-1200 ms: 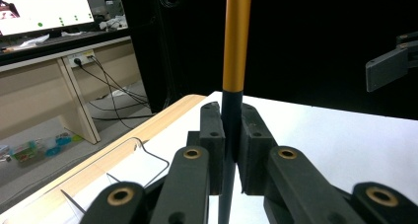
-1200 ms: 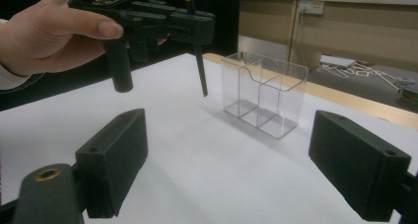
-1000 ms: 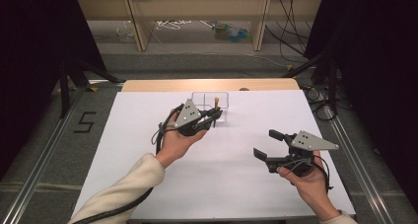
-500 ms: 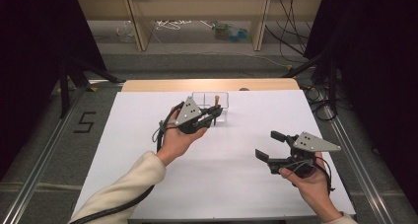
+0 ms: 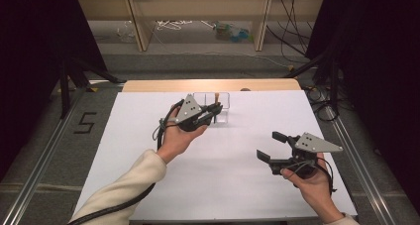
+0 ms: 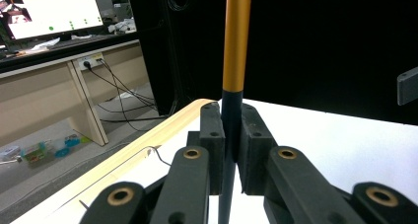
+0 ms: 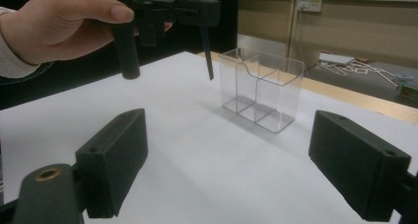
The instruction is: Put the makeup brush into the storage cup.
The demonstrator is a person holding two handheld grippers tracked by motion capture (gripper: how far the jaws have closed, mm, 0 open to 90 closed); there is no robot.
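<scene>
My left gripper (image 5: 214, 109) is shut on a pen (image 6: 235, 41) with an orange upper part and a dark lower part, held upright between the pads. A clear two-compartment holder (image 7: 261, 86) stands at the far middle of the white table. In the right gripper view the pen's dark lower end (image 7: 207, 51) hangs in the air above the table, just left of the holder and apart from it. My right gripper (image 5: 271, 145) hovers at the near right with its jaws wide open and nothing between them (image 7: 246, 169).
A white sheet (image 5: 148, 150) covers the table, with a wooden strip (image 5: 163, 85) along its far edge. Beyond it stand wooden shelves (image 5: 198, 17) with cables and small items on the floor. Dark curtains flank both sides.
</scene>
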